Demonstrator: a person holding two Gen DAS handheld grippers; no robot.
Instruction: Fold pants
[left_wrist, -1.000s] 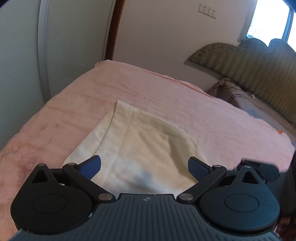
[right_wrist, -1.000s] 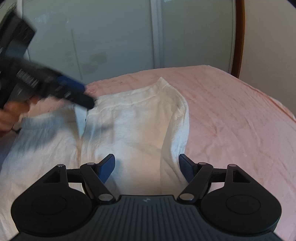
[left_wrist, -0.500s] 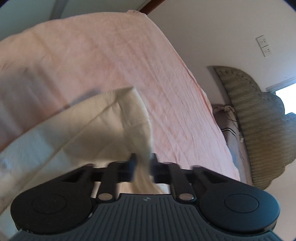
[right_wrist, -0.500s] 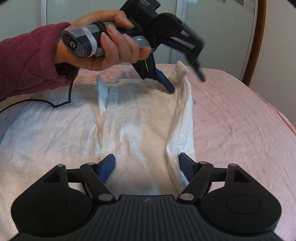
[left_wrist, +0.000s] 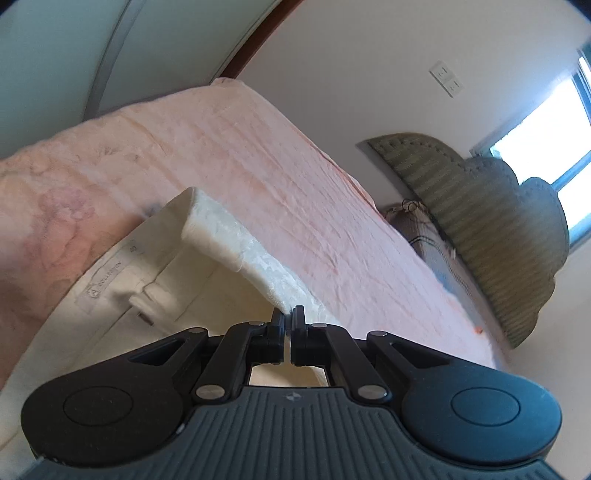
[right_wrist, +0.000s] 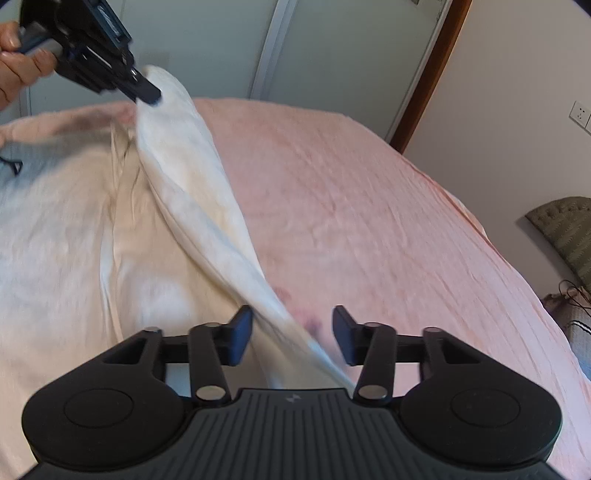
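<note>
The left gripper (left_wrist: 287, 318) has its fingers (left_wrist: 298, 314) pressed together on the edge of the cream-white cotton pants (left_wrist: 236, 243), pinching a fold of cloth that rises from just ahead of the fingertips. In the right wrist view that same gripper (right_wrist: 147, 96) holds the pinched corner lifted above the pink quilted bedspread (right_wrist: 351, 192), the cloth hanging down in a long slanted ridge. The right gripper (right_wrist: 292, 328) has its fingers (right_wrist: 242, 328) spread apart, with the lower end of that raised ridge passing between them; whether either finger touches it cannot be told. The rest of the pants lies flat left of those fingers.
</note>
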